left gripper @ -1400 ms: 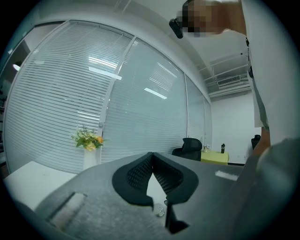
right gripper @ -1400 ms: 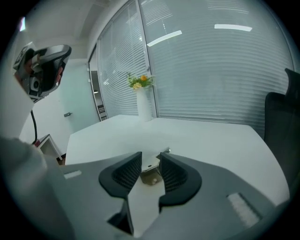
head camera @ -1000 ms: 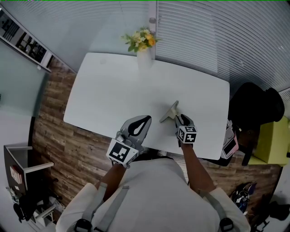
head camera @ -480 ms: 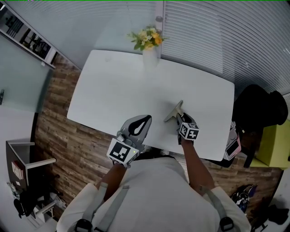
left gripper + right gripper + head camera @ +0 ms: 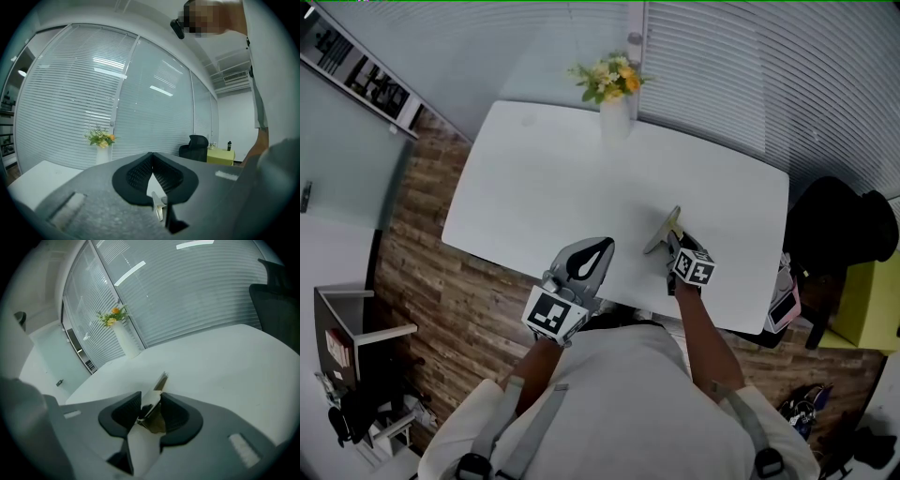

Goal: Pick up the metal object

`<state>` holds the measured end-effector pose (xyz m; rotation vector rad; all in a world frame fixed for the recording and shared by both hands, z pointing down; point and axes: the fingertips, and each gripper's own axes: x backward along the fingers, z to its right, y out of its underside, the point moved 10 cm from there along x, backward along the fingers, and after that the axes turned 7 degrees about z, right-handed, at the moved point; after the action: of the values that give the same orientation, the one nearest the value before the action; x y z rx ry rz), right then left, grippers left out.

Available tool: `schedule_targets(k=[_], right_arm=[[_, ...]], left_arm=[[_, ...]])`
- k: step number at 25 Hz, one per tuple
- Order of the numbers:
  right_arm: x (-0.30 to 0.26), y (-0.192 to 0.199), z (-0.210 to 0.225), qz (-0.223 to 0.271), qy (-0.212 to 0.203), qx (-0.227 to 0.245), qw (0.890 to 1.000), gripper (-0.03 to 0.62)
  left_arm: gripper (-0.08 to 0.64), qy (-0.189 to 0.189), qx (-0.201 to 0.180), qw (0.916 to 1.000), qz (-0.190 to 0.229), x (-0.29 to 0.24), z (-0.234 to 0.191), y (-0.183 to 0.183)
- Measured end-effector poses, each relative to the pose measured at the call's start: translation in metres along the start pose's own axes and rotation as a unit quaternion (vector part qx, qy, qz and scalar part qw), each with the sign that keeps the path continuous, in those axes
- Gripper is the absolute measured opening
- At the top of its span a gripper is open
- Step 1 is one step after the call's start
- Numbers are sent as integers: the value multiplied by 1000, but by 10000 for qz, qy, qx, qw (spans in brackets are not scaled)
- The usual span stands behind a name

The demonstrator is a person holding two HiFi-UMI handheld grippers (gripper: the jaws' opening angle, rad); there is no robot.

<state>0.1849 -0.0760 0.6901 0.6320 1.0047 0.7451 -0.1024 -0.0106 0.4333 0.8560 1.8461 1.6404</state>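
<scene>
Right gripper (image 5: 149,408), jaws closing round it, half-hides the metal object (image 5: 161,379).

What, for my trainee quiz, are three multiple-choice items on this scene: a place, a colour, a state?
1. Where is the metal object? A between the right gripper's jaws; B in the left gripper; C under the table.
2. The table top's colour? A black; B white; C red.
3. The left gripper is? A shut, empty; B open; C gripping the metal object.
Key: 1 A, the right gripper's closing jaws flank it on the table; 2 B, it shows plainly white; 3 A, its jaws meet on nothing.
</scene>
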Motion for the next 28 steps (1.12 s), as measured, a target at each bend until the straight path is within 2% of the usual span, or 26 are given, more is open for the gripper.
schedule_targets(k=[11,22,28], right_arm=[[1,-3,3,112,46,-356,9993,91],[4,-11,-2,257,-104,-389,9989,14],[10,-12,-5,243,-201,-314,9990,9]], left_arm=[[3,-47,-3,10000,-25,0,0,-4],[3,-47,24,10000,-4,1,2,-4],[3,15,10,10000,59,5,5,0]])
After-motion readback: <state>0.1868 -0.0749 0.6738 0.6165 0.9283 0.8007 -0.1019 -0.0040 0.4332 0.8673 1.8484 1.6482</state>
